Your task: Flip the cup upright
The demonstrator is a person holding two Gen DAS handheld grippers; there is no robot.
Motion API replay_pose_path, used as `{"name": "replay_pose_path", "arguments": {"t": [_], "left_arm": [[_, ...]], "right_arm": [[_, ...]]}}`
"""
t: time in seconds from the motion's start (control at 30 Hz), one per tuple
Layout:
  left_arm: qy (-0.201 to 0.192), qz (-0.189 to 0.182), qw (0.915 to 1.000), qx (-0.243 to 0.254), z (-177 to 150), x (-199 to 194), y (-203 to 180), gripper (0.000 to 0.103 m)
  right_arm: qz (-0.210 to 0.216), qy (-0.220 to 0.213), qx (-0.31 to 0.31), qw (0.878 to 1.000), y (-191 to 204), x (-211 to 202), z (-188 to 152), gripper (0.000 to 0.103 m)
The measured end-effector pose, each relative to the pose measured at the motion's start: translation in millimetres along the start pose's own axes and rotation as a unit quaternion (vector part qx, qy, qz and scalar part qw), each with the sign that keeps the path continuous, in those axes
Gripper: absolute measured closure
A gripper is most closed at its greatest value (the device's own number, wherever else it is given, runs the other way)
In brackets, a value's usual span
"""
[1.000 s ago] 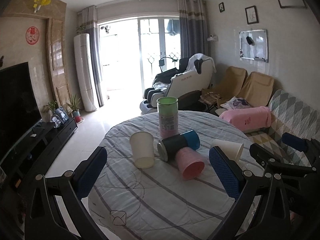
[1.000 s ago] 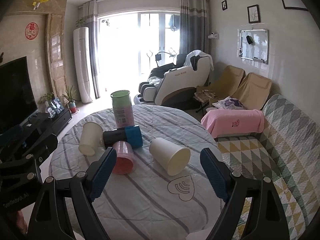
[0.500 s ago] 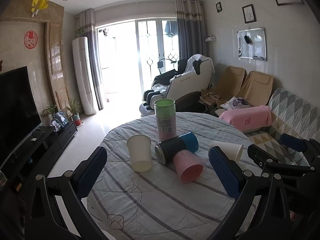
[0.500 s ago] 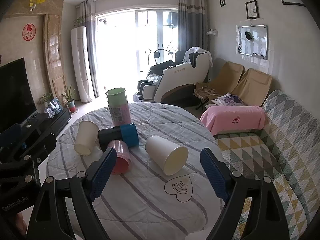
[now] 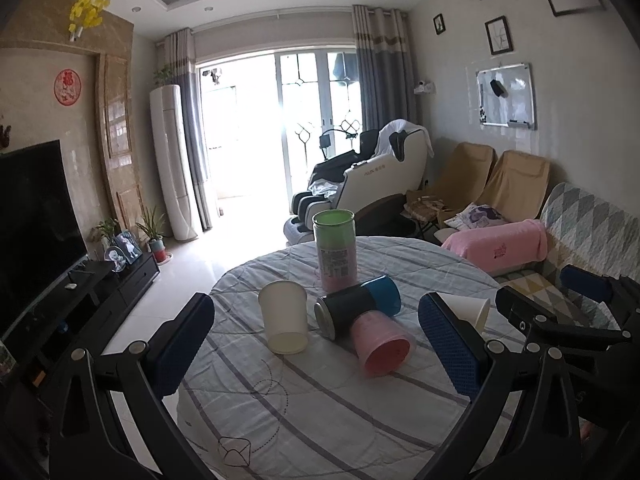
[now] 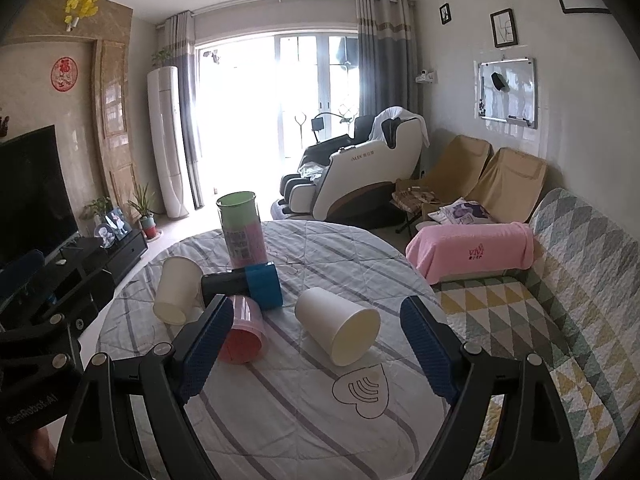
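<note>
Left wrist view: looking forward along the left gripper point(image 5: 320, 344) from the near edge of the round surface point(image 5: 304, 412), facing the balcony window point(image 5: 280, 136), the cluster of cups lying near and centred. Right wrist view: looking the same way along the right gripper point(image 6: 316, 348) from a position further right, with the sofa point(image 6: 560, 300) filling its right side. Both are sharing the surface, the cups, window and massage chair point(image 6: 360, 176).
</note>
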State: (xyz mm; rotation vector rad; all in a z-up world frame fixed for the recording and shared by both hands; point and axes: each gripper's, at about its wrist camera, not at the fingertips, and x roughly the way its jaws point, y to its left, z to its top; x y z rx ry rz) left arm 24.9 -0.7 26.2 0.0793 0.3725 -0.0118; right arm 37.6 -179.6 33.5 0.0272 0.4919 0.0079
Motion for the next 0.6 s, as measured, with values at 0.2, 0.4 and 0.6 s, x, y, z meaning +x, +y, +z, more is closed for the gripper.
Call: {"name": "replay_pose_path", "arguments": {"t": [0.2, 0.4, 0.6], "left_arm": [[-0.002, 0.001, 1.0, 0.002, -0.8, -0.2, -0.3, 0.0], [-0.006, 0.001, 1.0, 0.006, -0.1, -1.6, 0.0, 0.0], [-0.001, -0.005, 0.9999, 0.011, -1.6, 0.4, 0.0, 0.0]], "right_arm": [[0.001, 0.003, 0.0, 1.0, 0.6, 1.8, 1.3, 0.016], [0.001, 0.007, 0.001, 1.0, 0.7, 2.6, 1.1, 0.016], [0.002, 0.014, 0.002, 1.0, -0.2, 5.8, 1.2, 0.016]]}}
